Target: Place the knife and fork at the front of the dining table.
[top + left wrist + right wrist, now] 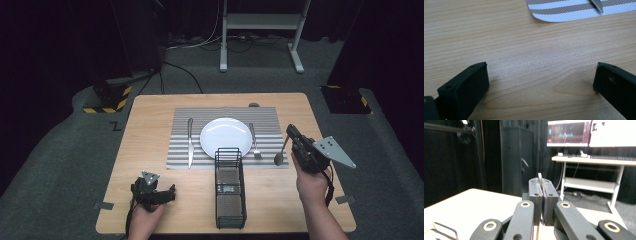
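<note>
On the wooden table (150,125), seen from the high view, we find a striped placemat (180,150) with a white plate (225,136) at its middle, a knife (190,142) lying to the plate's left and a fork (254,142) to its right. A black wire basket (230,187) stands near the table's front edge, its far end overlapping the placemat just below the plate. We hold the right gripper (291,132) raised over the placemat's right edge, tilted so that its tip points up and away, and it pinches the handle of a spoon (281,153); the spoon hangs down with its bowl at the placemat's near right corner, just right of the fork. Our left gripper (170,192) rests low at the table's near left, well apart from the cutlery, its jaws pointing toward the basket.

Along the left gripper view, we see its two black jaws spread wide with bare wood between them, nothing held. A rounded corner of the placemat (574,10) lies ahead, with the tip of the knife (597,5) on it at the upper edge.

Along the right gripper view, we see the jaws pressed together on a thin metal strip, the spoon's handle (540,178), whose end pokes up between the pads. A corner of the wire basket (445,230) shows at the lower left.
</note>
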Action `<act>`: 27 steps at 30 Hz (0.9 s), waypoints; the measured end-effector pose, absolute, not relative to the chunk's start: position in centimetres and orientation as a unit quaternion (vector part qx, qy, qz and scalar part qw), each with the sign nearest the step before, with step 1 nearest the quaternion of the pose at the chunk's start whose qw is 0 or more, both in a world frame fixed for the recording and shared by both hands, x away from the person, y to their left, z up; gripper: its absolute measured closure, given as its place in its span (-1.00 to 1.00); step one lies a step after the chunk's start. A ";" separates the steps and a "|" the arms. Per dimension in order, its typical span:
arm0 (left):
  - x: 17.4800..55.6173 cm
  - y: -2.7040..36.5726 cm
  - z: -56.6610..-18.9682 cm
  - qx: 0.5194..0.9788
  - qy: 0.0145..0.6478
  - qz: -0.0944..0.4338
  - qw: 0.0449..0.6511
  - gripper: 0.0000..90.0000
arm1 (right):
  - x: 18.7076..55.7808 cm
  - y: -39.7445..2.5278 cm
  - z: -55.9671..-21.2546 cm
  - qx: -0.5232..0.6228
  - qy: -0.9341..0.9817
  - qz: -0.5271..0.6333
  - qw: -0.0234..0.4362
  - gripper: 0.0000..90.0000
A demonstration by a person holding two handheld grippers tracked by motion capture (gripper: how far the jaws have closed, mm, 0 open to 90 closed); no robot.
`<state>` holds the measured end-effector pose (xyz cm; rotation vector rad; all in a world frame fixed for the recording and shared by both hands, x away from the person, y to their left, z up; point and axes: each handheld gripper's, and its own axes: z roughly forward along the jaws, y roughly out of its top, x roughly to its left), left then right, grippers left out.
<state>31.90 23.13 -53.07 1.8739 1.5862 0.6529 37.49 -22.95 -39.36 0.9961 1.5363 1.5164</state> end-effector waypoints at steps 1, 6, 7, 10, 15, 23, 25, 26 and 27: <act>31.9 23.1 -53.1 0.705 0.596 0.245 0.296 -1.00 | 38.0 -23.0 -39.9 0.392 0.607 0.586 0.367 0.96; 31.9 23.1 -53.1 0.705 0.596 0.245 0.296 -1.00 | 40.3 -23.0 -41.9 0.407 0.622 0.564 0.360 0.96; 31.9 23.1 -53.1 0.705 0.596 0.245 0.296 -1.00 | 40.7 -23.0 -42.1 0.410 0.623 0.562 0.358 0.96; 31.9 23.1 -53.1 0.705 0.596 0.245 0.296 -1.00 | 41.8 -22.8 -42.5 0.416 0.624 0.559 0.354 0.96; 31.9 23.1 -53.1 0.705 0.596 0.246 0.296 -1.00 | 43.1 -22.4 -42.7 0.421 0.627 0.554 0.350 0.96; 31.9 23.1 -53.1 0.705 0.596 0.246 0.296 -1.00 | 45.7 -22.2 -43.7 0.444 0.628 0.545 0.333 0.96; 31.9 23.1 -53.1 0.705 0.596 0.246 0.296 -1.00 | 46.5 -22.0 -43.9 0.447 0.628 0.544 0.333 0.96; 31.9 23.1 -53.1 0.705 0.596 0.245 0.296 -1.00 | 46.8 -21.9 -44.0 0.448 0.627 0.544 0.333 0.96; 31.9 23.1 -53.1 0.705 0.596 0.245 0.296 -1.00 | 47.2 -21.8 -44.1 0.450 0.627 0.543 0.331 0.96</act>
